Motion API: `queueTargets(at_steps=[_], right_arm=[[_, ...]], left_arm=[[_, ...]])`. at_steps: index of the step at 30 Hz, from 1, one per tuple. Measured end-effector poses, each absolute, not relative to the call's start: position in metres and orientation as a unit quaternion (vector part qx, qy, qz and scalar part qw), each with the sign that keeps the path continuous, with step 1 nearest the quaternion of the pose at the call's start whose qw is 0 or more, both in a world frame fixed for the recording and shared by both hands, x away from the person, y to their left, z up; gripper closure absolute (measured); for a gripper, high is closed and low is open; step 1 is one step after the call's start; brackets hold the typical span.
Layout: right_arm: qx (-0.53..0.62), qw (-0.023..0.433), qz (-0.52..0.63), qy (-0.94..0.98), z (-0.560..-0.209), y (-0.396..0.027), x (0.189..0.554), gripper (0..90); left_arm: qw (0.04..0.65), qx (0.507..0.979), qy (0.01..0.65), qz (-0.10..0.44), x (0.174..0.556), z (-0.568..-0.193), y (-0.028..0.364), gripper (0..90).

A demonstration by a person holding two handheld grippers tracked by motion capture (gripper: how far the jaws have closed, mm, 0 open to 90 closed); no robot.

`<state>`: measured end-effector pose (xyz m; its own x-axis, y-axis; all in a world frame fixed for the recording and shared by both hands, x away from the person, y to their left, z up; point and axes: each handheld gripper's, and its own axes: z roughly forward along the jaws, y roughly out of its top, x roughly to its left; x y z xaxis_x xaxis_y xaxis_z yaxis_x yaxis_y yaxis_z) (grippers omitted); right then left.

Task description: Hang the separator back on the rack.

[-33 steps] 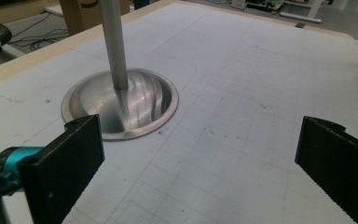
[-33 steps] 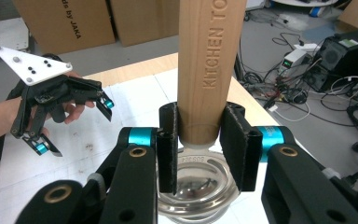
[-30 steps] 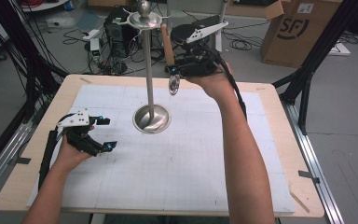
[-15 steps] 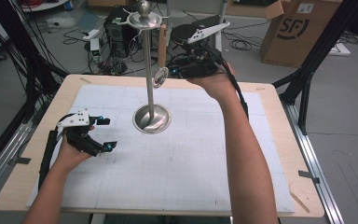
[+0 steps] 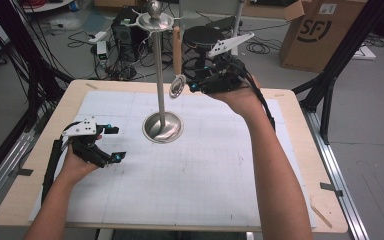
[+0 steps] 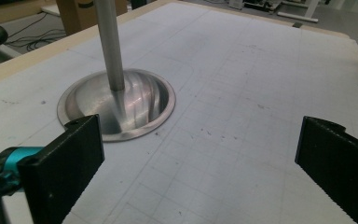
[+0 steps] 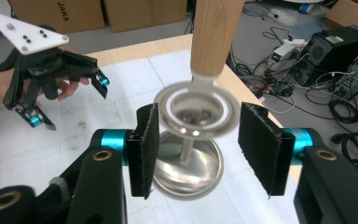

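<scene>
Right tongs (image 7: 196, 149) have just been opening around the hanging strainer (image 7: 196, 109), whose ring sits between the pads, seemingly free (wooden handle up at the stand's (image 5: 159, 65) top). Judging by this, hanging is done; next, back away cleanly. Left tongs (image 5: 111, 144) rest released on the worktop (image 5: 205, 185).

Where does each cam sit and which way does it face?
High view: above the table's near side, facing forward-down; stand, both forearms, left gripper, right gripper.
Left gripper view: on left gripper, along its open fingers toward the stand's base.
Right gripper view: on right gripper; fingers just opening, hanging strainer between them.
Shared: all show the stand.
</scene>
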<state>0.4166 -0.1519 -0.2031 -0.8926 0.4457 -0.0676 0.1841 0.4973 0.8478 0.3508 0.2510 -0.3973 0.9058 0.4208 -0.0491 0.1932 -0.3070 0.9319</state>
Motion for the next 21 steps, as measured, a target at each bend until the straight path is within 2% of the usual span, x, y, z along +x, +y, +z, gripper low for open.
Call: queueTargets(at_steps=[21], right_arm=[[0.191,0.143,0.485,0.842,-0.229,-0.197,0.387,36.6]], left_arm=[[0.559,0.8,0.194,0.1,0.353,-0.398,0.25,1.7]])
